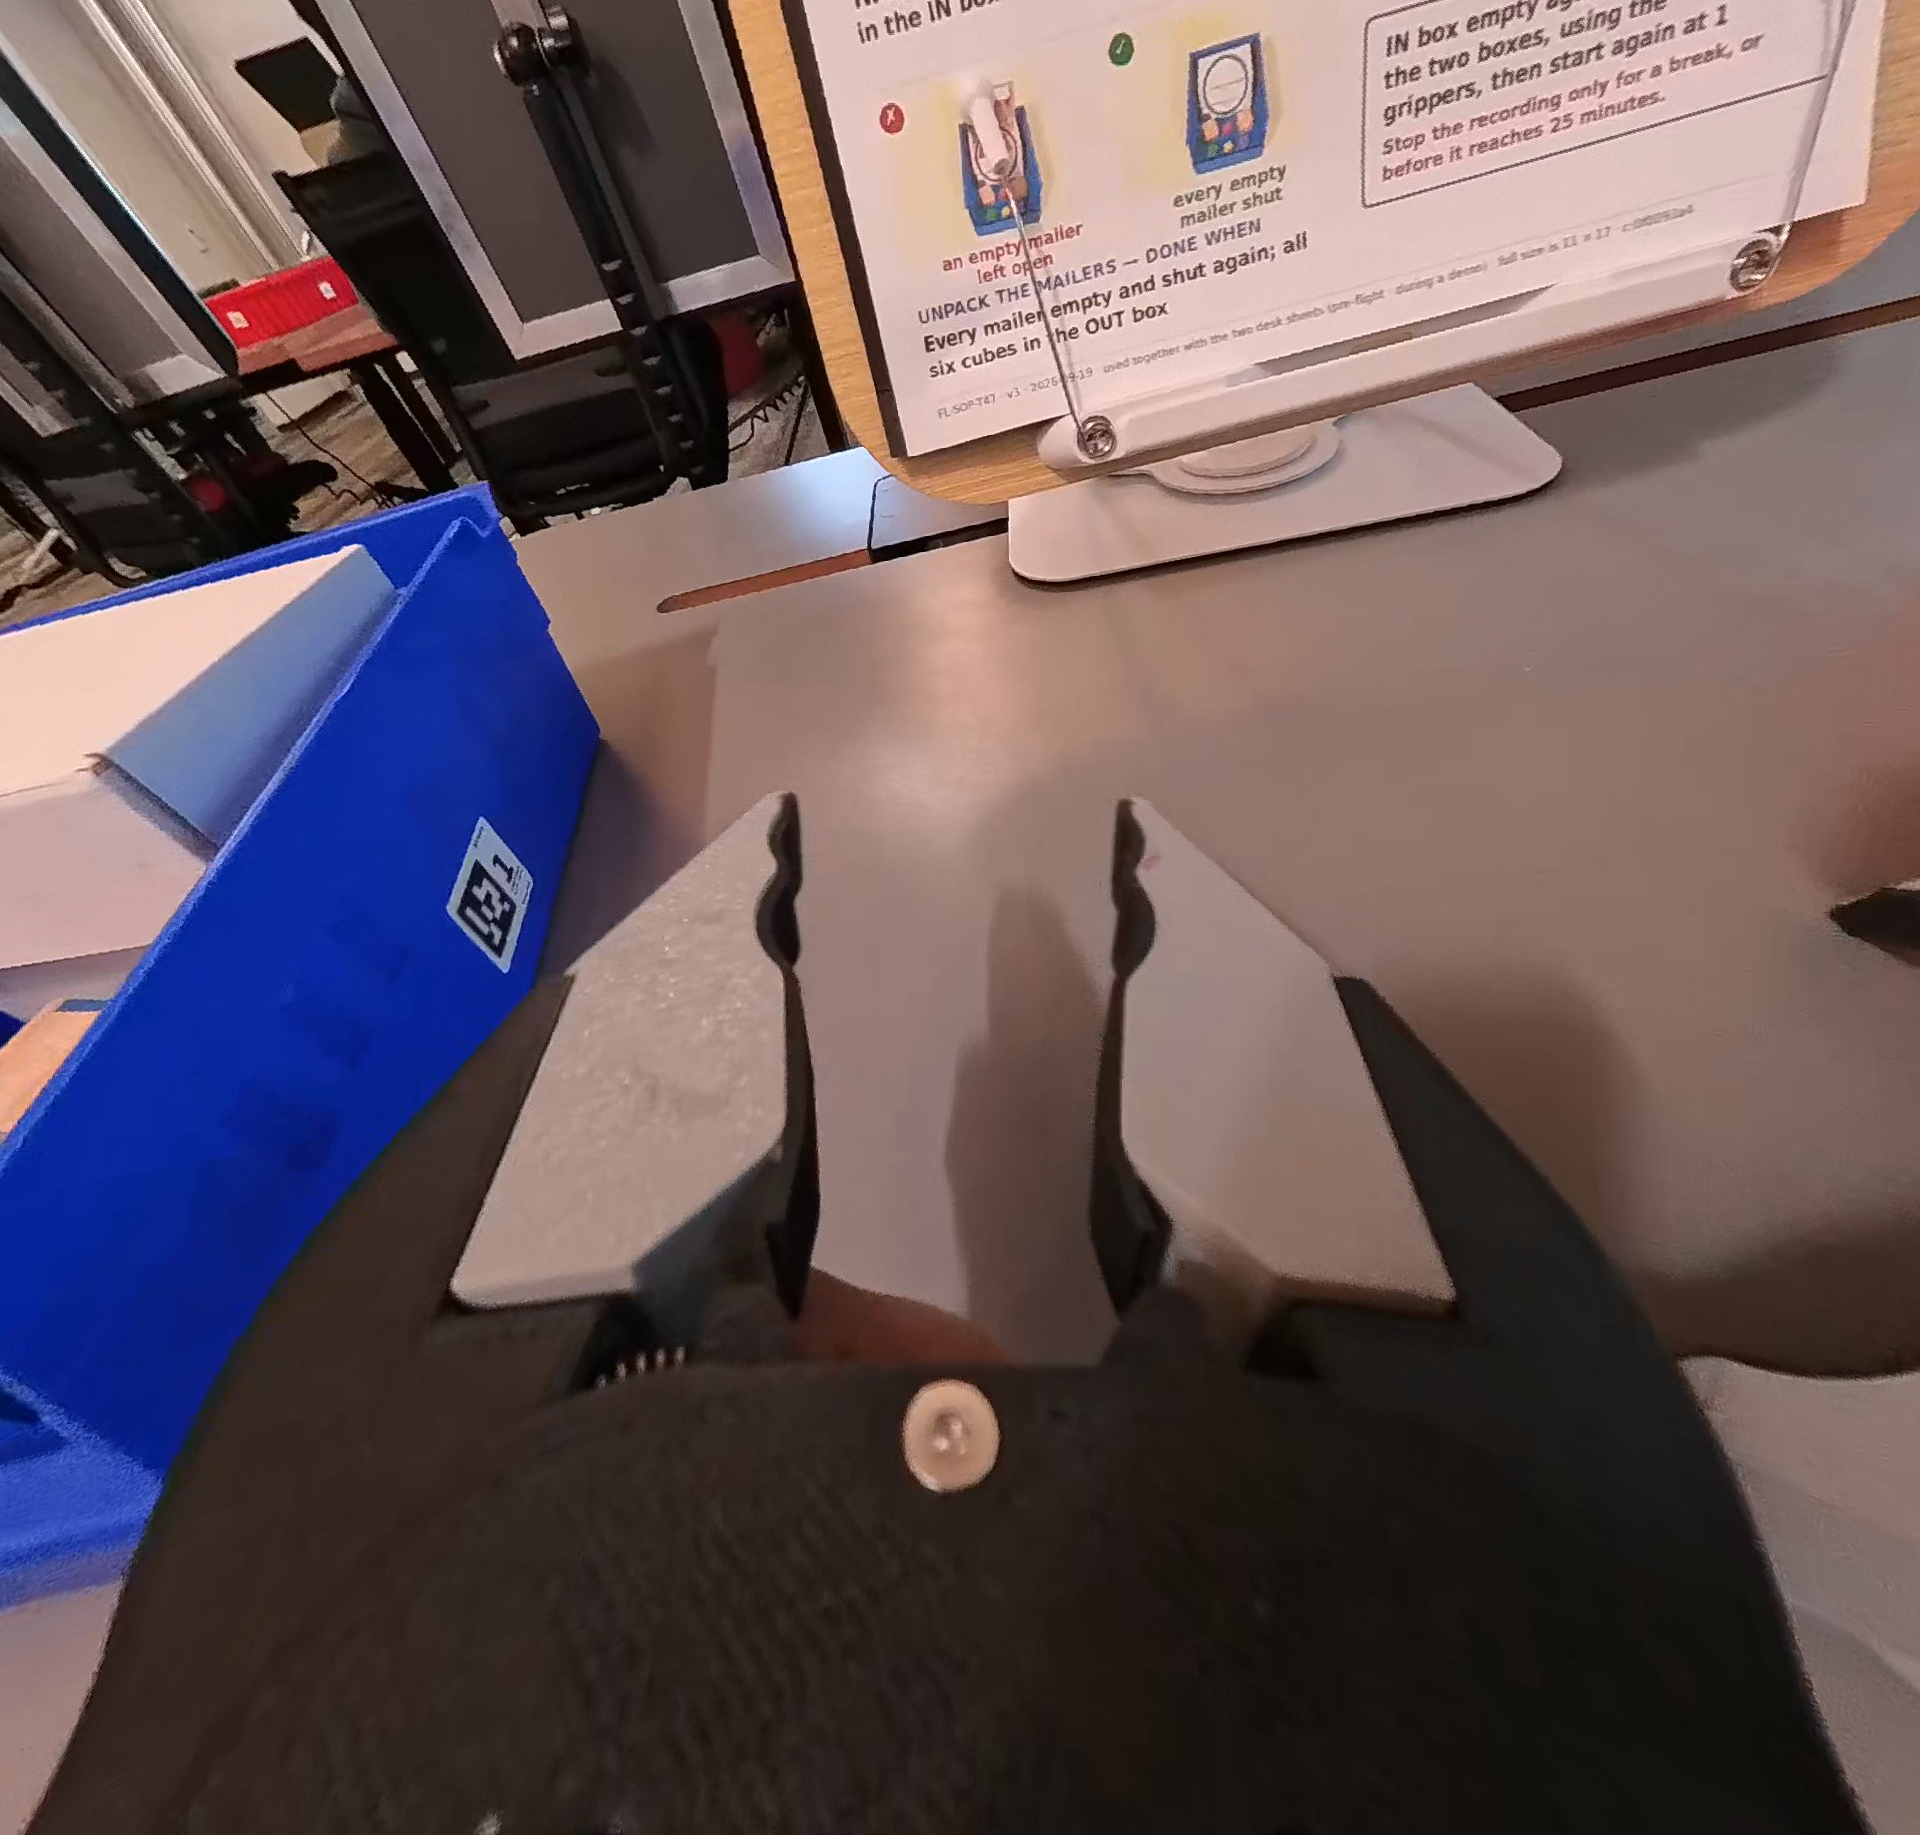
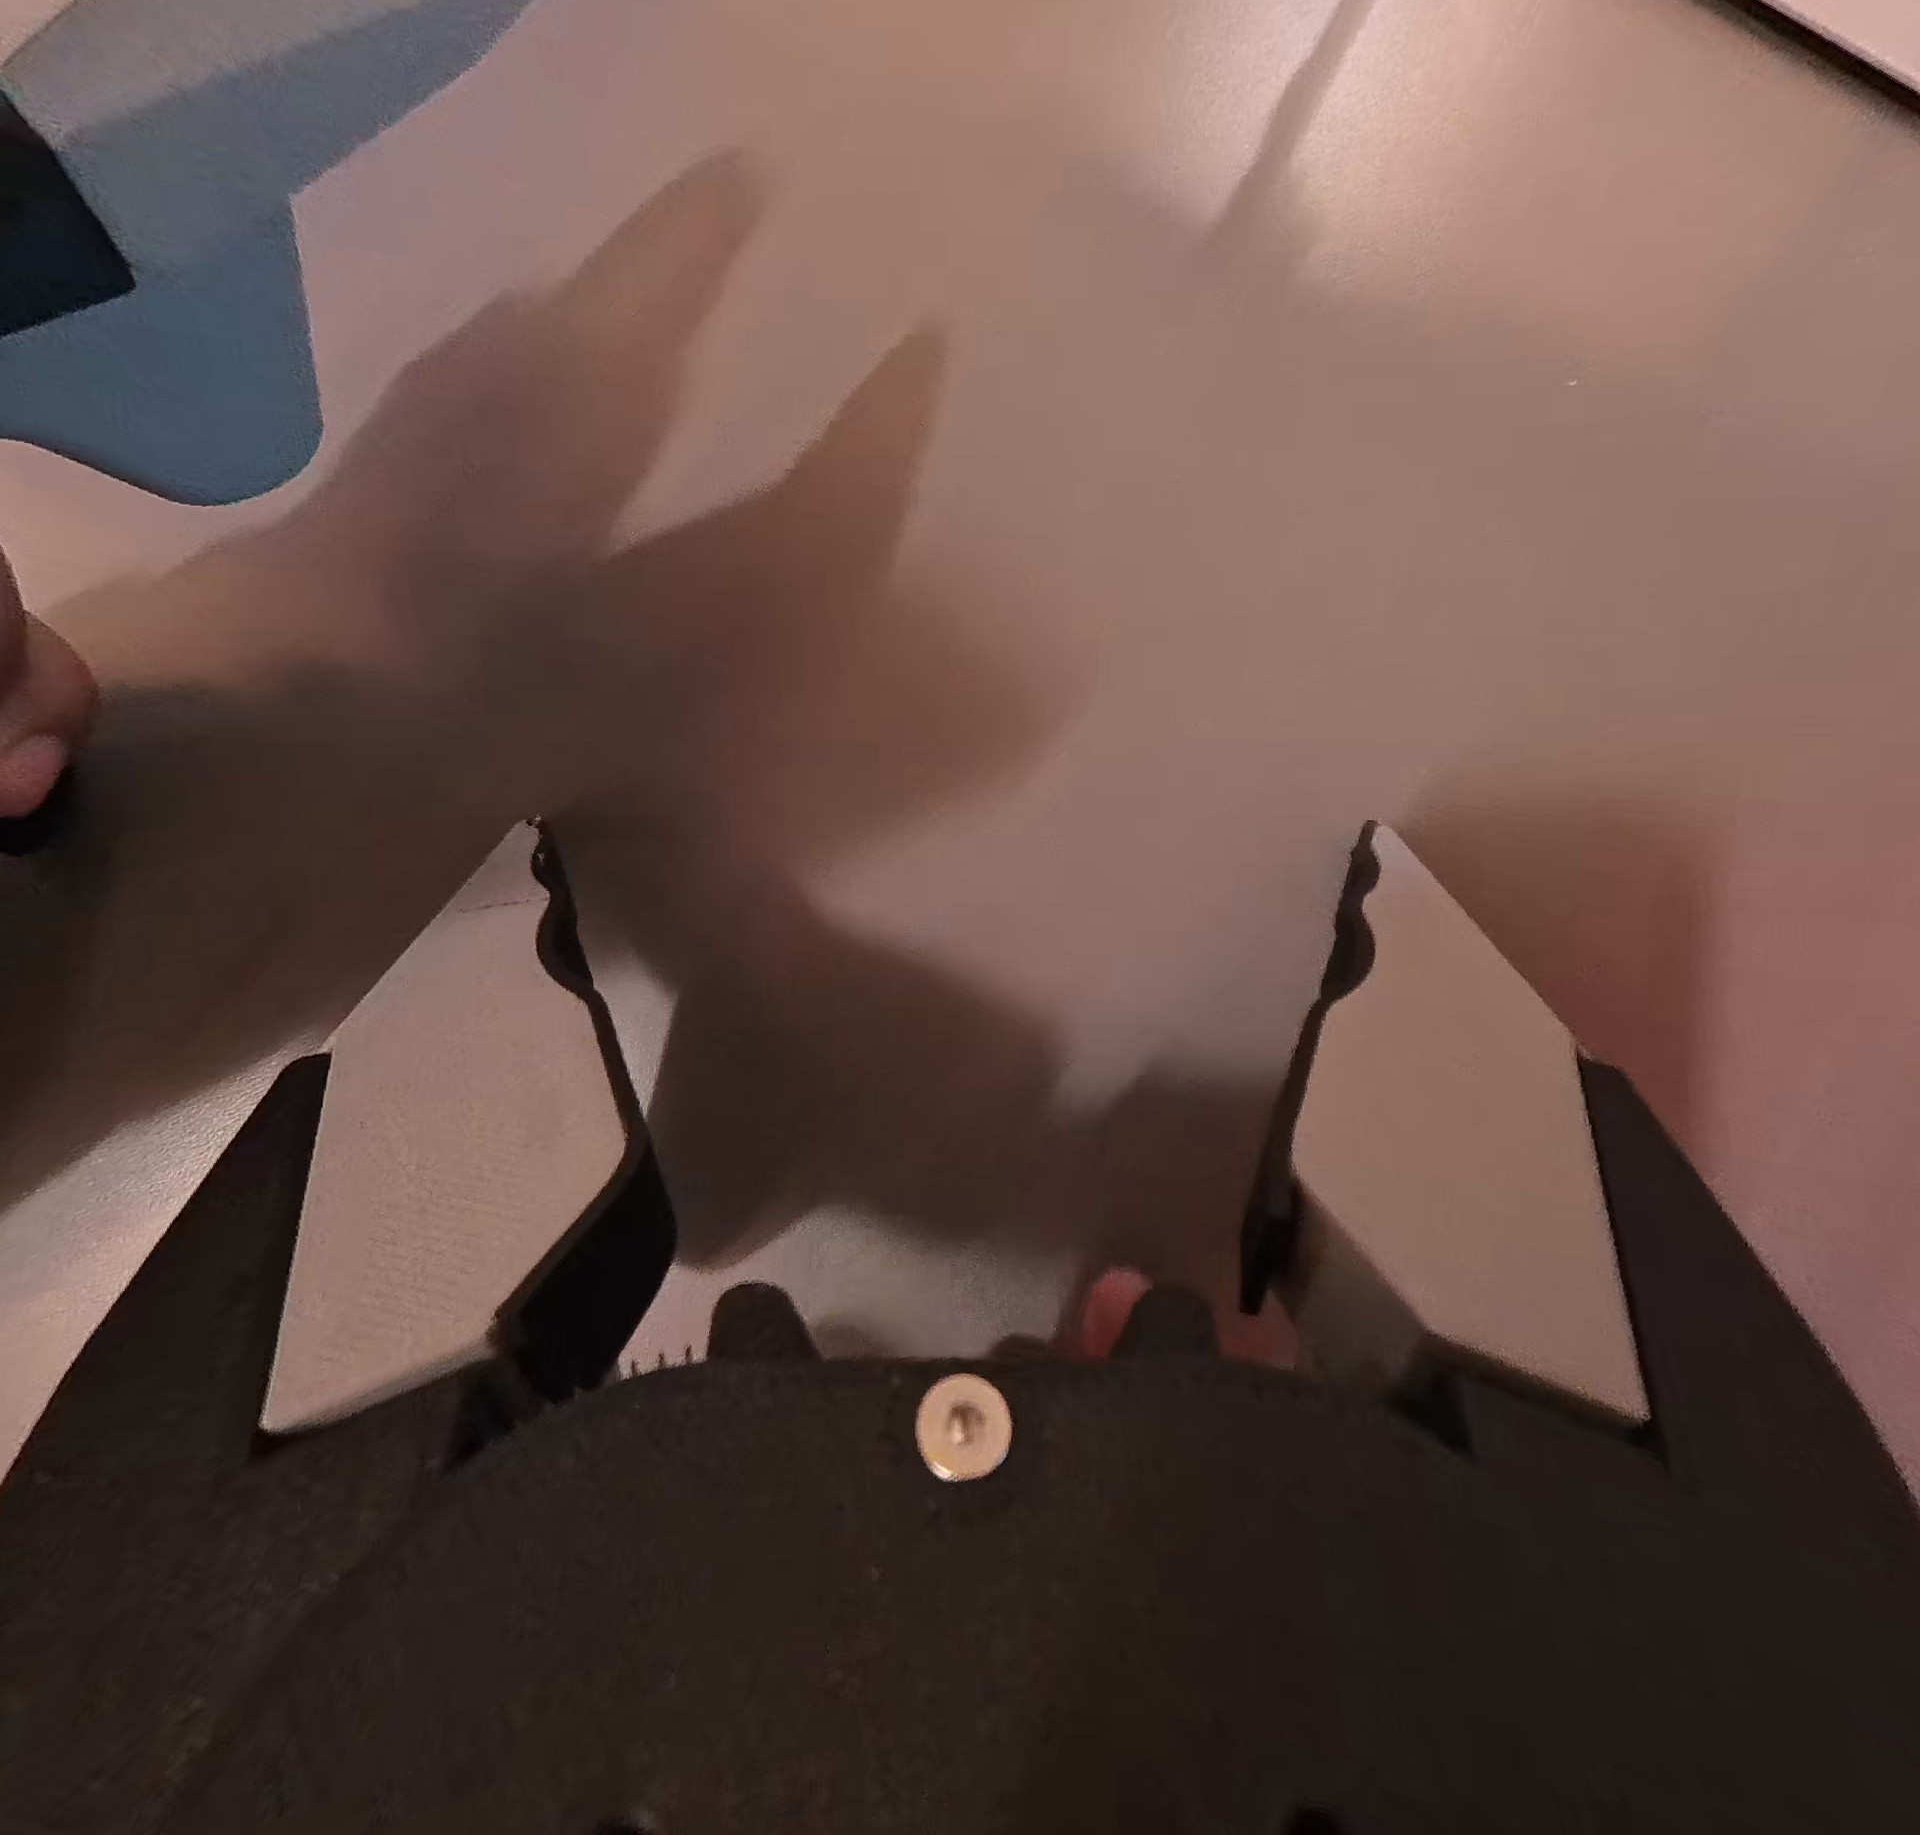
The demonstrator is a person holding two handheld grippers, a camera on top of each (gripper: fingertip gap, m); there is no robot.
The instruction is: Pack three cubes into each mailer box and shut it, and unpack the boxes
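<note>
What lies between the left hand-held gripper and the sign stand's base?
Only bare grey table, seen in the left wrist view, between left hand-held gripper and stand base.

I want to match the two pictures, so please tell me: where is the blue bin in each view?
Left wrist view: the blue bin fills the left edge, beside the open left gripper.
Right wrist view: only a blurred blue patch at upper left, probably the bin.
Shared landmark: the grey table.

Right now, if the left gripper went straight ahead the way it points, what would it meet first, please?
The left gripper, jaws open and empty, points across bare grey table. The first thing in line looks like the white base of the instruction sign stand, though depth is hard to judge. The blue bin lies off to its left.
</note>
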